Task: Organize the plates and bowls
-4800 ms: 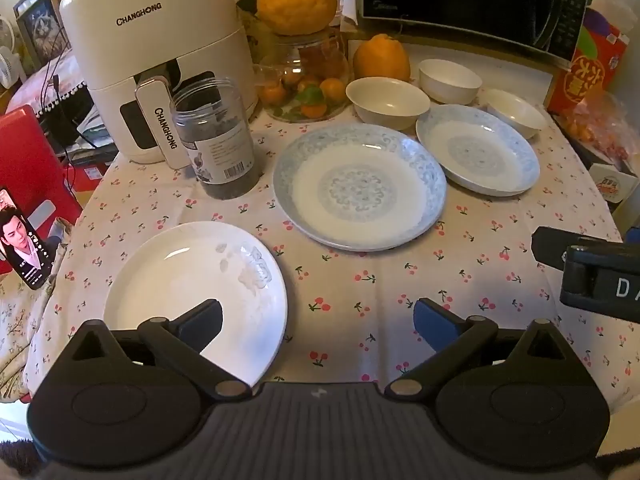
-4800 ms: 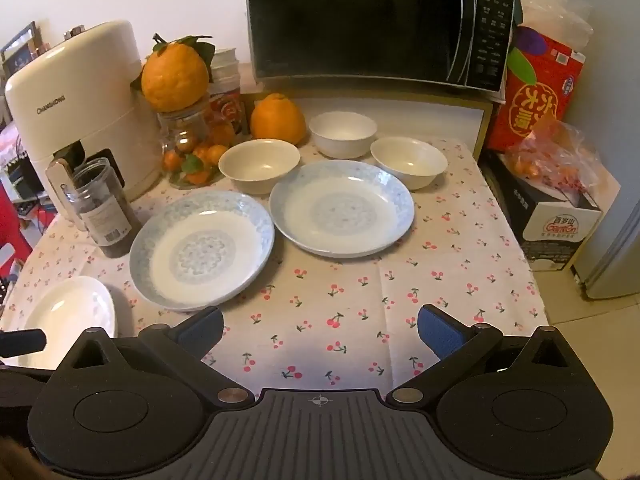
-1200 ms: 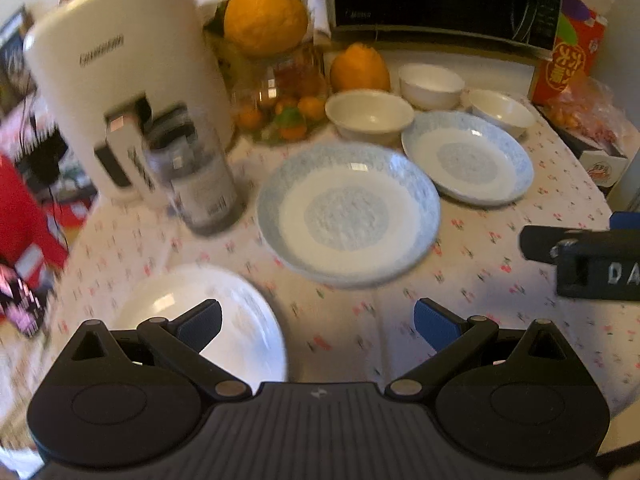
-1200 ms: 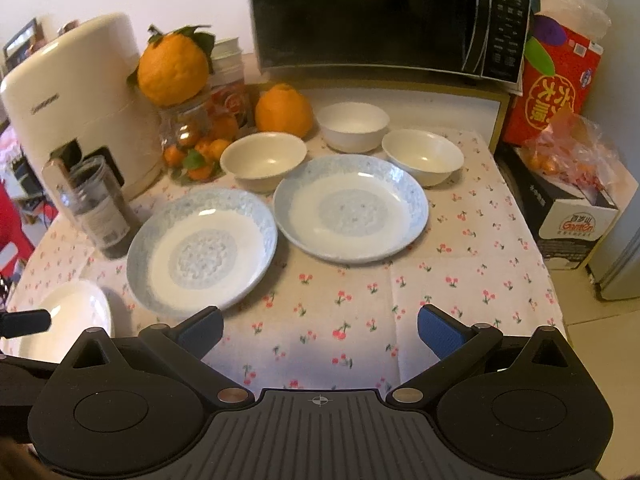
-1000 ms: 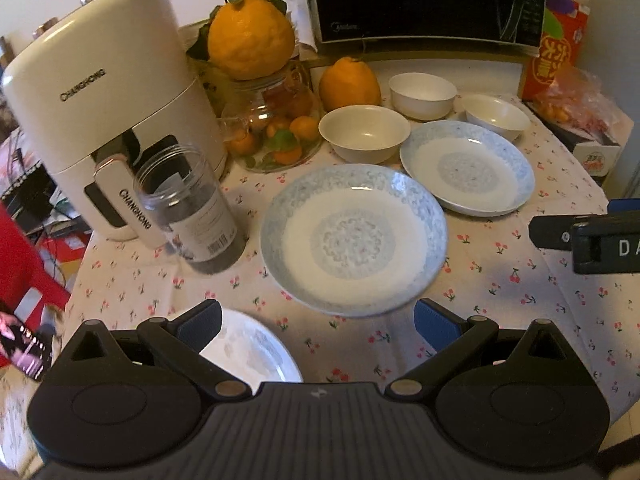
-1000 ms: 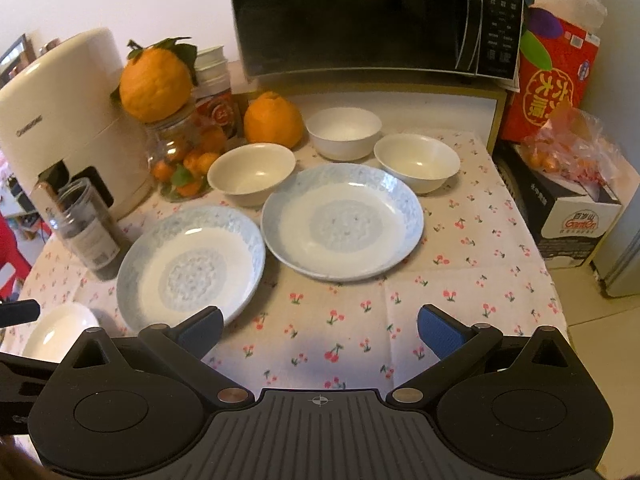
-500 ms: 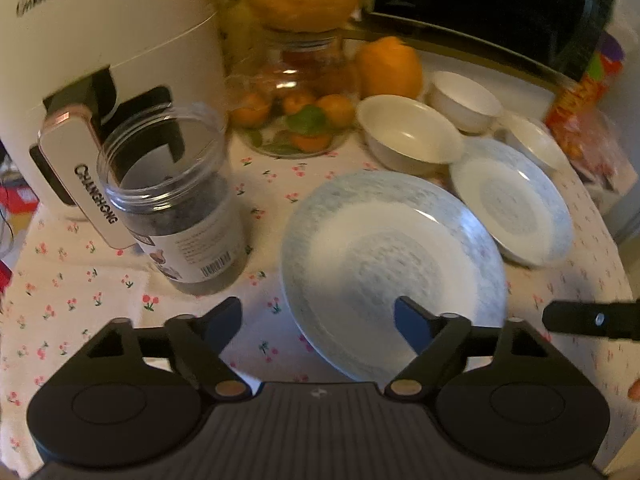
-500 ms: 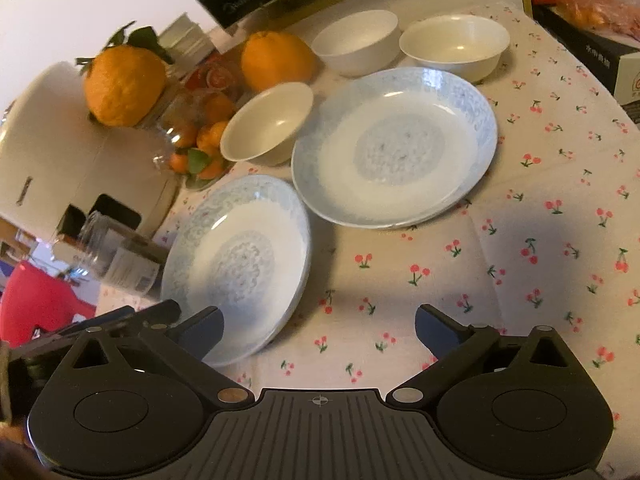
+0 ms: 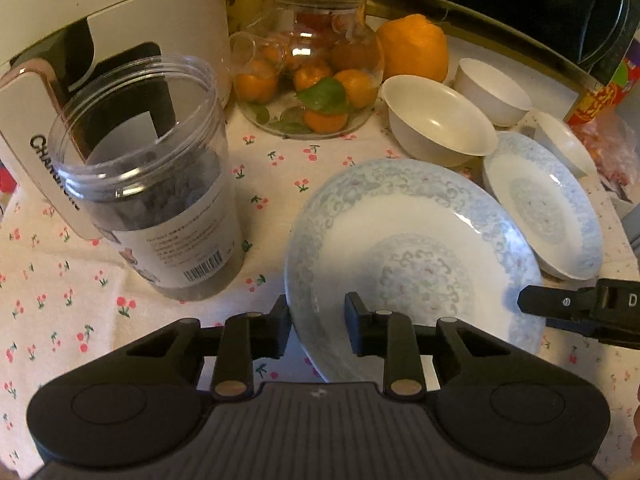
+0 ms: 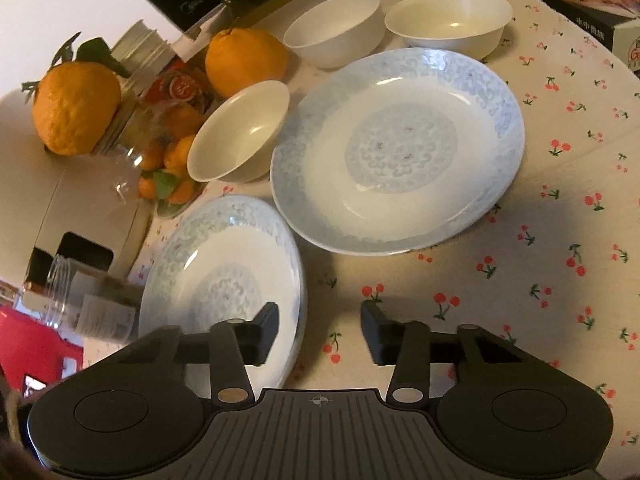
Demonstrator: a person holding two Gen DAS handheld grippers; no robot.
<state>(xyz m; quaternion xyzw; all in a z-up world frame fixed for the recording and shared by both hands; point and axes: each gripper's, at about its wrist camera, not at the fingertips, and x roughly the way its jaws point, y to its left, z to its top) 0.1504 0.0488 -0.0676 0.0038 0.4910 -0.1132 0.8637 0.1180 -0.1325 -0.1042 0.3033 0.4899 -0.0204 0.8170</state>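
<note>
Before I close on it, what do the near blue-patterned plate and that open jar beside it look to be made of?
Near blue-patterned plate: seemingly glazed ceramic or porcelain, judging by its glossy white surface, sharp highlights and printed blue scrollwork. Open jar: likely clear plastic; a see-through wall, moulded threads at the mouth, a paper label, dark contents inside.

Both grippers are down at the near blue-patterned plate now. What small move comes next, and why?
Probably shut the left gripper on the near blue plate. Its jaws straddle the plate's left rim with a gap remaining, so nothing is held. The right gripper brackets the opposite edge, also open, and should probably do the same. Then lift toward the second blue plate to stack it; the bowls beyond are untouched.
</note>
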